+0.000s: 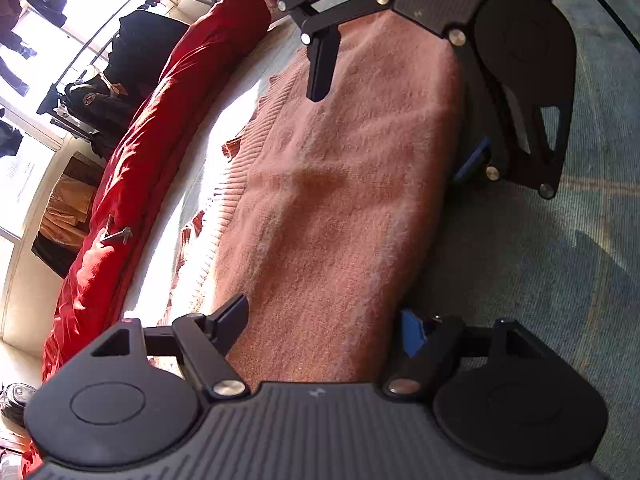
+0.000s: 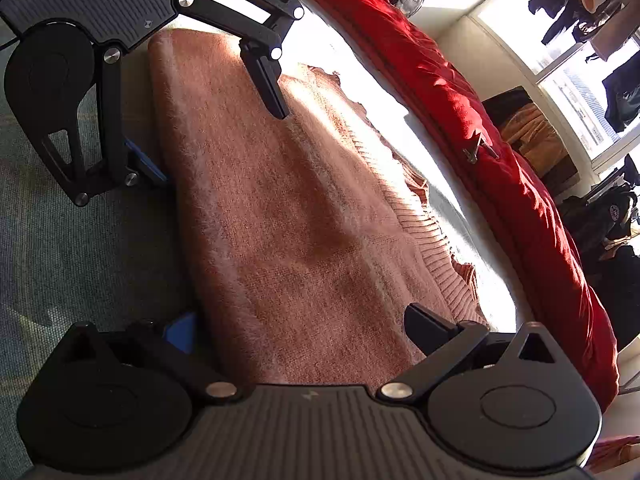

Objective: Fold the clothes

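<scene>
A salmon-pink knit sweater (image 1: 328, 208) (image 2: 288, 220) lies folded into a long strip on a teal surface (image 1: 540, 280), its ribbed hem (image 2: 420, 216) showing along the sunlit side. My left gripper (image 1: 320, 328) (image 2: 208, 128) stands at one end, jaws wide across the strip: its black finger (image 1: 232, 320) rests over the knit and its blue-padded finger (image 1: 412, 332) sits at the folded edge. My right gripper (image 2: 304, 330) (image 1: 396, 120) faces it at the other end, spread the same way. Neither pinches the cloth.
A rolled red duvet (image 1: 132, 184) (image 2: 500, 140) runs along the far side of the surface. Behind it, by bright windows, hang dark clothes (image 1: 136, 48), with a dark bag (image 2: 600, 216) nearby. Bare teal surface (image 2: 80, 248) stretches beside the folded edge.
</scene>
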Demonstrator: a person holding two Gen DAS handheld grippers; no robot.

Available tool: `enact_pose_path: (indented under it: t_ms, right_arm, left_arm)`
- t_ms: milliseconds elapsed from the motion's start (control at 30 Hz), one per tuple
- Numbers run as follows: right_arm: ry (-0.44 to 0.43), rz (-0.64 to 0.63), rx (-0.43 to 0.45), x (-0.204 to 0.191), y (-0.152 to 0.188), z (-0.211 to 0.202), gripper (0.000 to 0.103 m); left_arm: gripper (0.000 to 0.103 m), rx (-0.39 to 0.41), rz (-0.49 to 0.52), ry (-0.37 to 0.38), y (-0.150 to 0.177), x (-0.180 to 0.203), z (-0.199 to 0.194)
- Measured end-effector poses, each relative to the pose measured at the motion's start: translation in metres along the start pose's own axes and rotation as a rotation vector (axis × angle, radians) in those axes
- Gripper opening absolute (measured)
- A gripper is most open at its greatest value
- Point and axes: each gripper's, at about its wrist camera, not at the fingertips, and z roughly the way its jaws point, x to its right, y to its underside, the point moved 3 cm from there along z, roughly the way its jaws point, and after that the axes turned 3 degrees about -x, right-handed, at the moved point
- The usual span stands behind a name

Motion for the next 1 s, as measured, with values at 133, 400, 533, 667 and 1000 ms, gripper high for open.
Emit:
enact_pose_path:
  t_ms: [133, 400, 533, 667, 1000]
  right_arm:
    - [0.025, 0.016, -0.042, 0.013, 0.018, -0.005, 0.103]
    - [0.193, -0.029, -0.196, 0.04, 0.08, -0.02, 0.103]
    - [0.214, -0.027, -0.182, 0.037, 0.076, -0.017, 0.099]
    - [0.219, -0.026, -0.18, 0.038, 0.075, -0.016, 0.098]
    - [0.217, -0.002, -0.173, 0.036, 0.073, -0.013, 0.061]
  left_arm:
    - [0.081, -0.045, -0.013, -0.03, 0.022, -0.011, -0.005]
    - [0.083, -0.125, -0.027, -0.108, 0.05, -0.027, -0.004]
    - [0.083, -0.092, 0.034, -0.139, 0.031, -0.022, 0.007]
    - [0.083, -0.078, 0.064, -0.146, 0.026, -0.022, 0.011]
    - [0.034, -0.126, 0.159, -0.178, 0.046, -0.011, 0.008]
